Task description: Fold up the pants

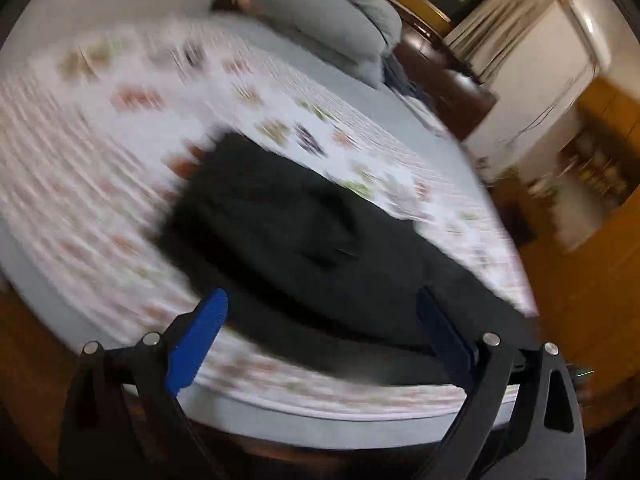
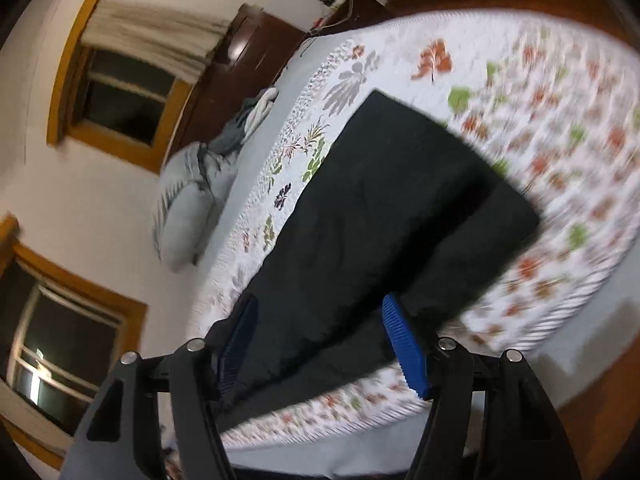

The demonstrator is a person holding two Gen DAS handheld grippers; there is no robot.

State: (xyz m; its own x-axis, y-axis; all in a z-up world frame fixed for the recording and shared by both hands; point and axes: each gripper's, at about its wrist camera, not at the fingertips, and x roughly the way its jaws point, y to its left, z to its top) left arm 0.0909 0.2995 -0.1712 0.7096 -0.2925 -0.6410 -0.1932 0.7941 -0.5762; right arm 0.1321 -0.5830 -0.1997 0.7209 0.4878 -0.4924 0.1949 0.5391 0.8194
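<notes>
1. The black pants (image 2: 372, 216) lie flat on the floral quilt (image 2: 560, 128) of the bed, near its front edge, well apart from the grey pillows (image 2: 192, 204) at the head.
2. They look folded at least once: a neat doubled rectangle at the far end with a narrower part trailing toward the bed's edge, though blur hides the layers.
3. The left gripper (image 1: 320, 320) hovers over the near part of the pants, jaws spread wide, holding nothing.
4. The right gripper (image 2: 320, 340) likewise hangs over the pants, jaws parted and empty.
5. Probably one more fold and smoothing remain.
</notes>
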